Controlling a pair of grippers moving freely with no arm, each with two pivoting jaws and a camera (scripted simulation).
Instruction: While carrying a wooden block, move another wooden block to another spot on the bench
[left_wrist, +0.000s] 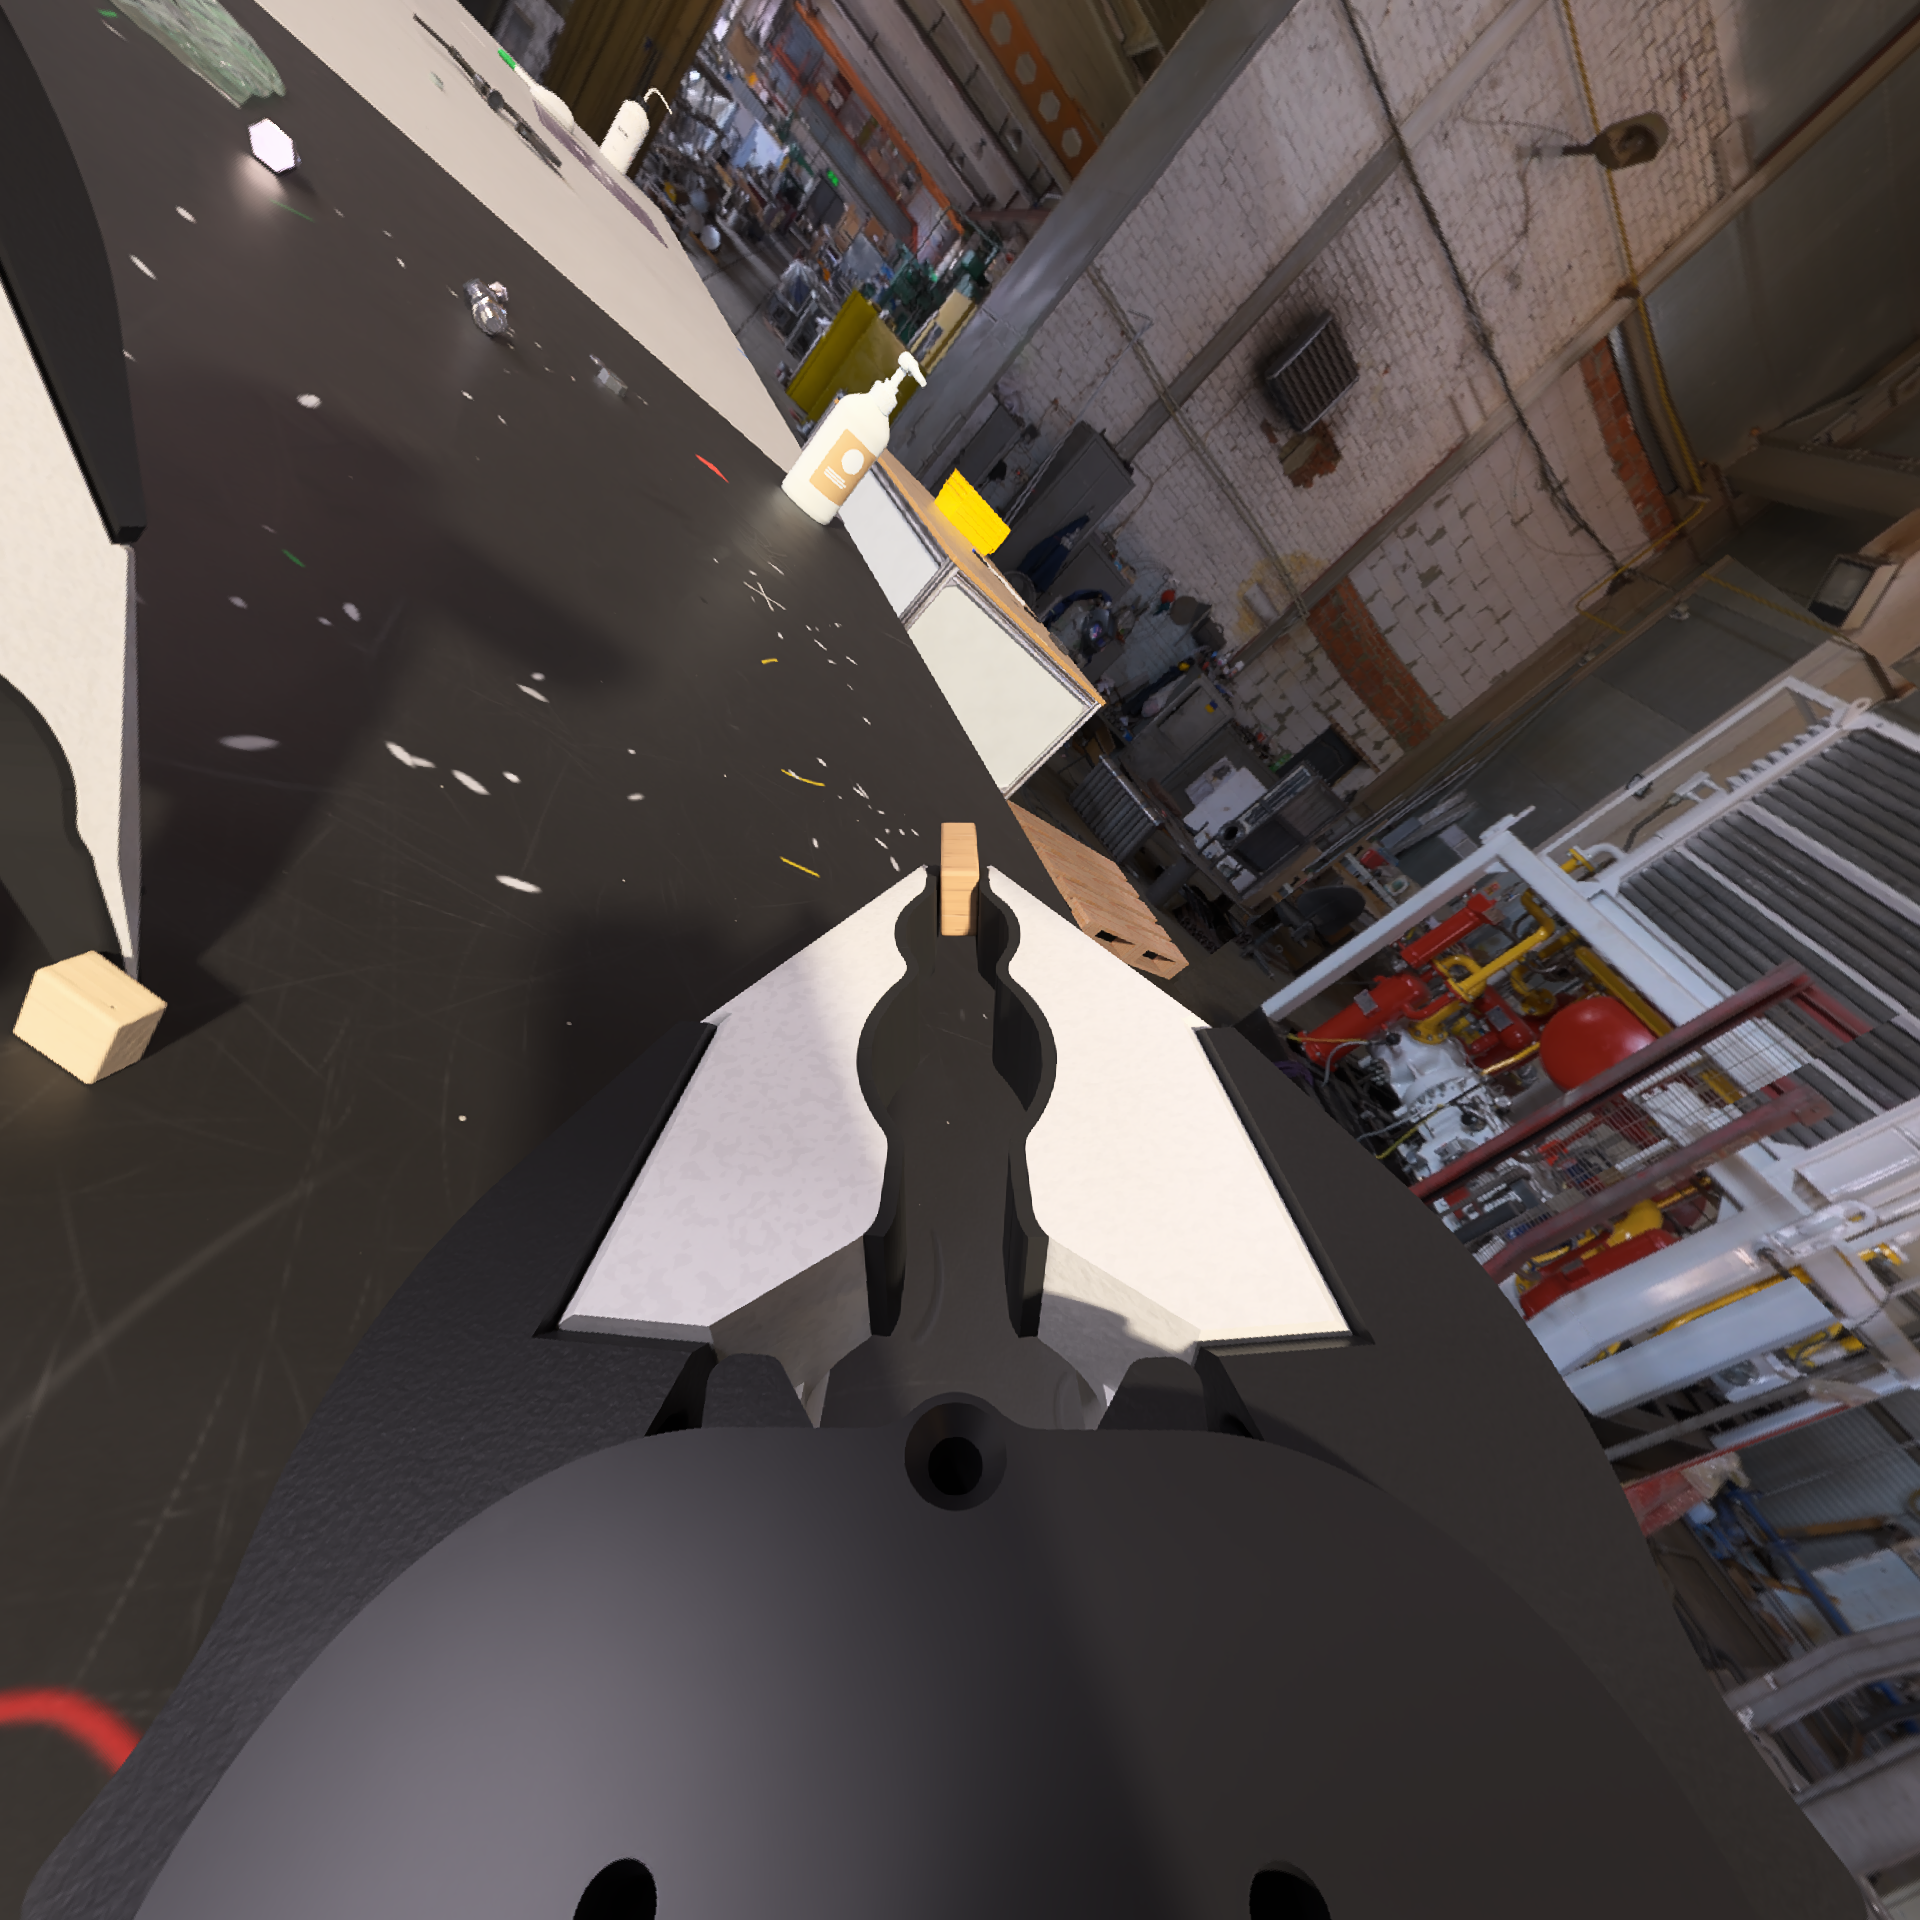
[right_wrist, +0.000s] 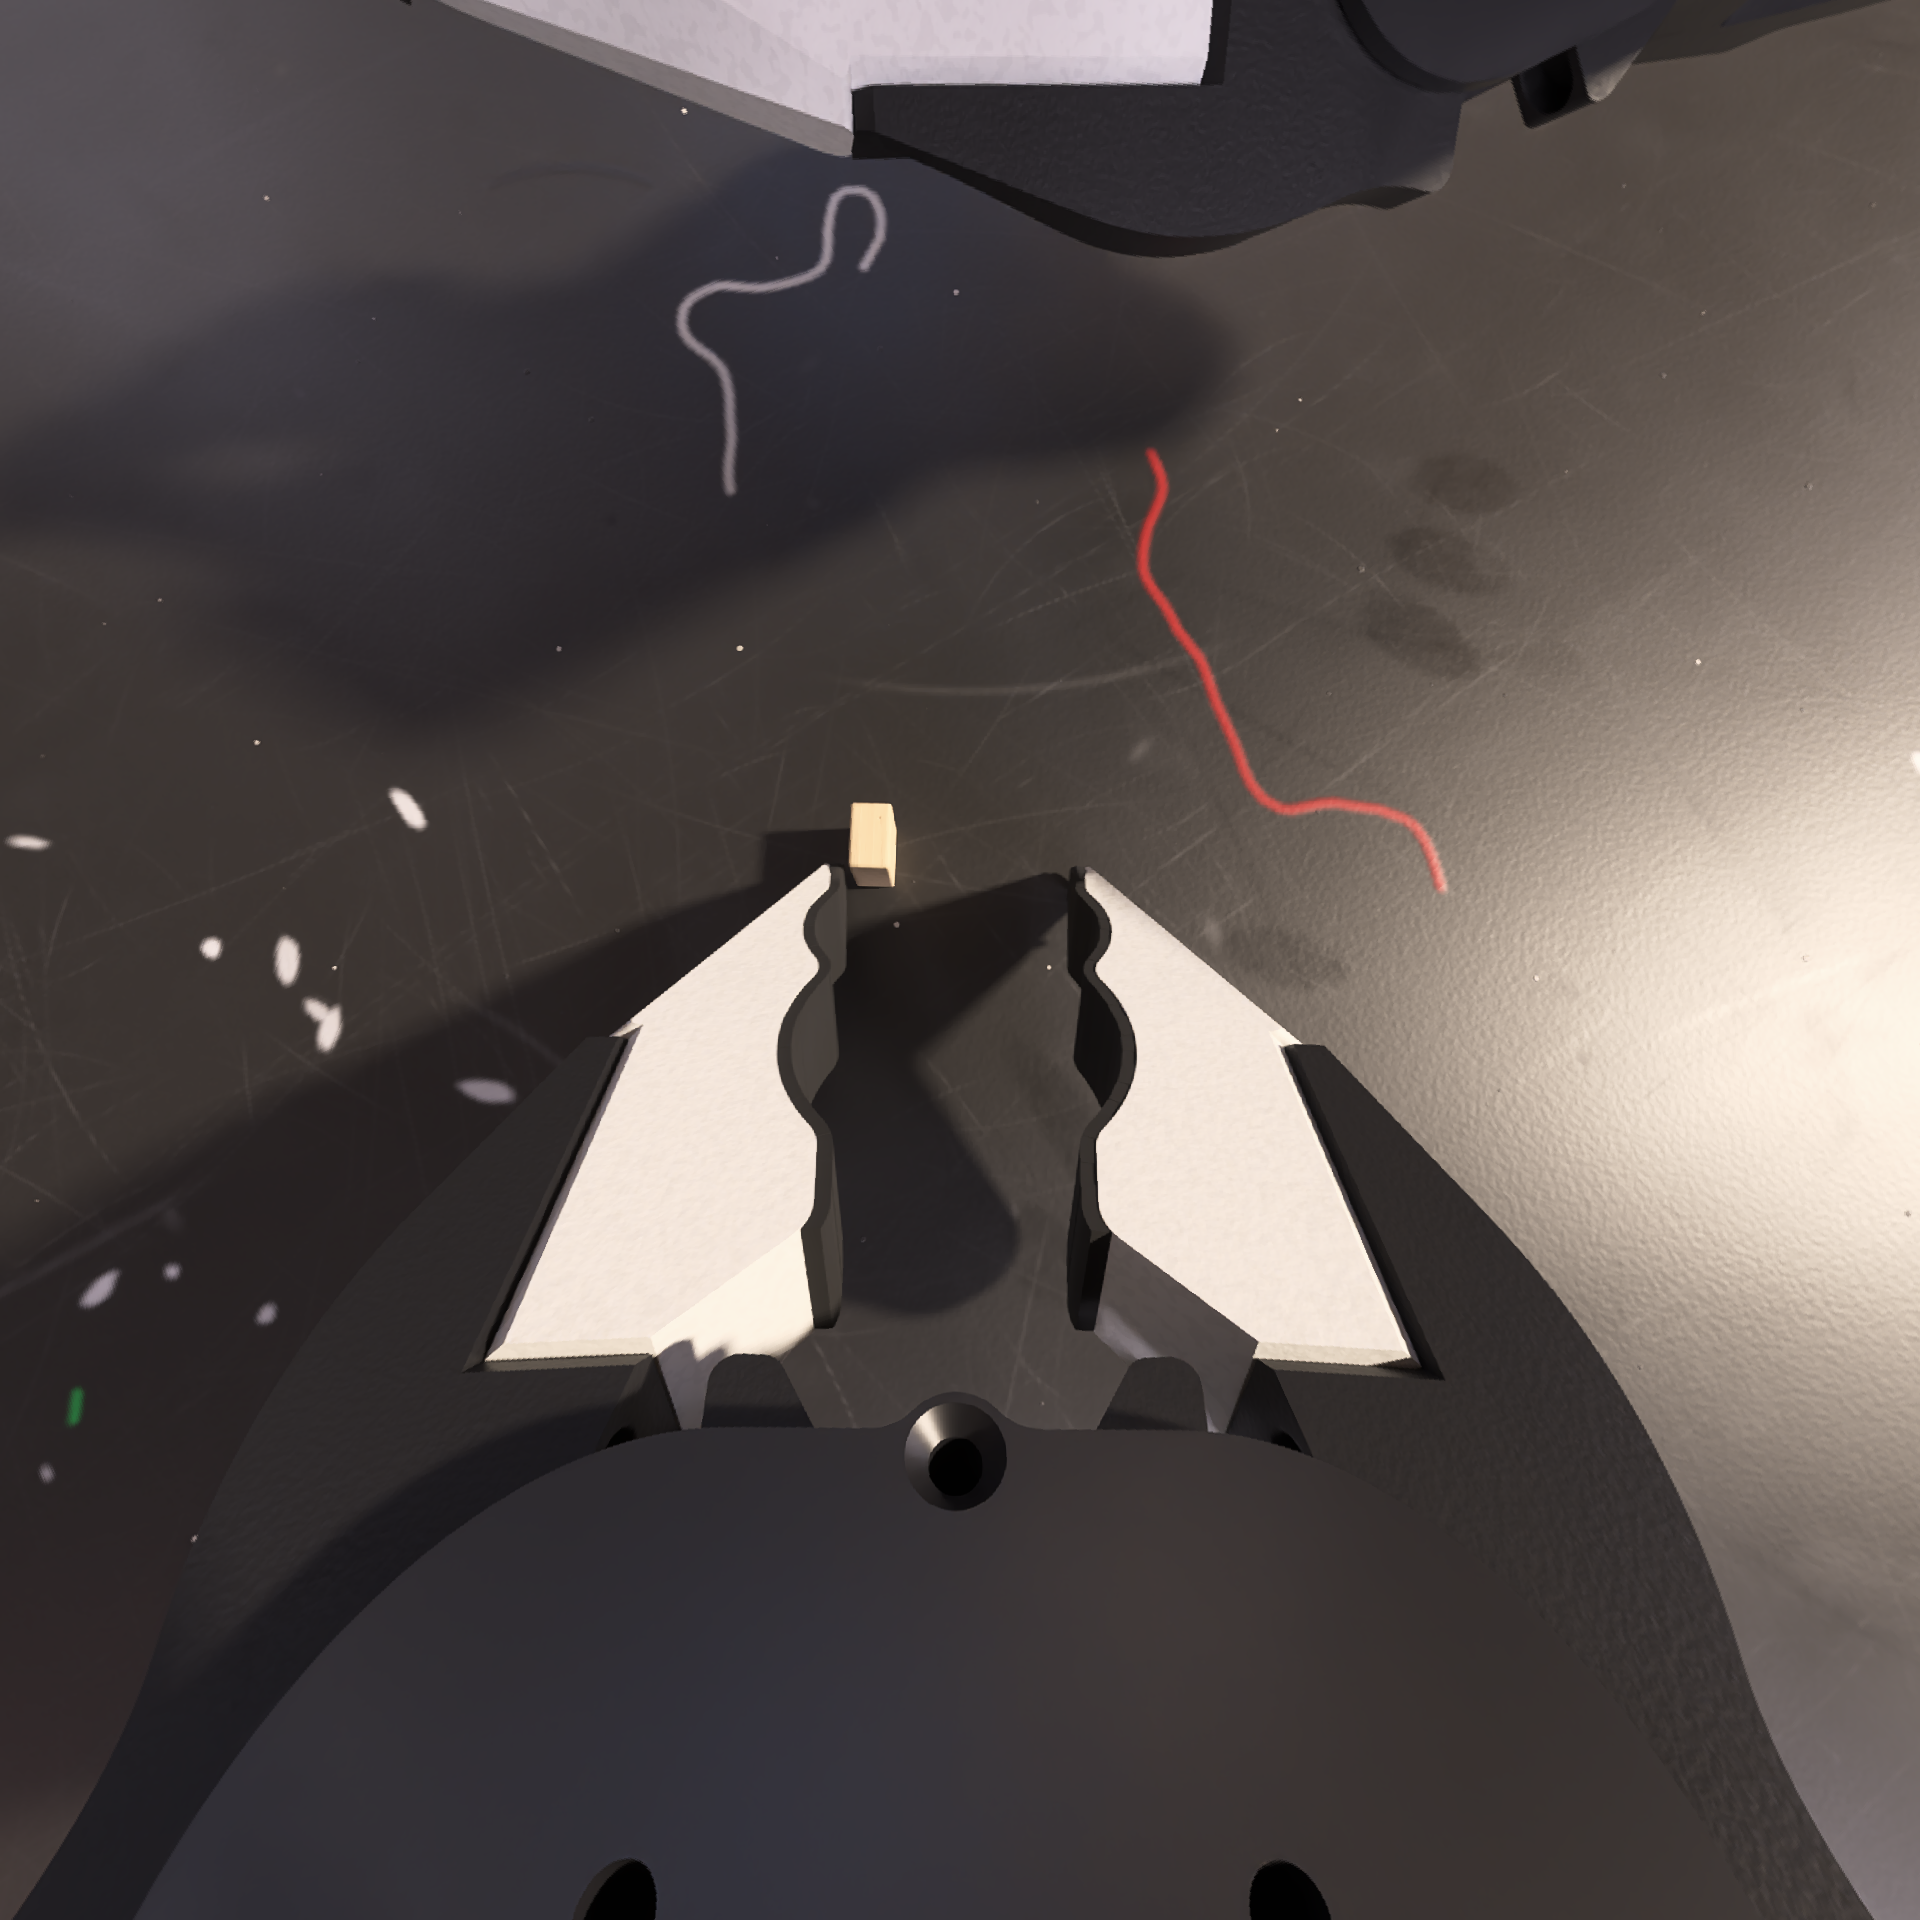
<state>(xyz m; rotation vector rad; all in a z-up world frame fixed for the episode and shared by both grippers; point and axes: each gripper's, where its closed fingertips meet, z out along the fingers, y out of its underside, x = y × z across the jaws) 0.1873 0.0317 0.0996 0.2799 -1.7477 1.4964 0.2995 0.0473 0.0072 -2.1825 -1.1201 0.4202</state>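
My left gripper is shut on a small wooden block that sticks out past its fingertips, held above the dark bench. A second wooden block lies on the bench at the far left, right by the tip of my right gripper's finger. In the right wrist view my right gripper is open and empty, pointing down at the bench. The second block lies just beyond its left fingertip, outside the jaws. The left gripper's body shows along the top.
A red string and a white string lie on the bench. A pump bottle stands at the bench's right edge. A white hexagonal piece and a small metal part lie farther off.
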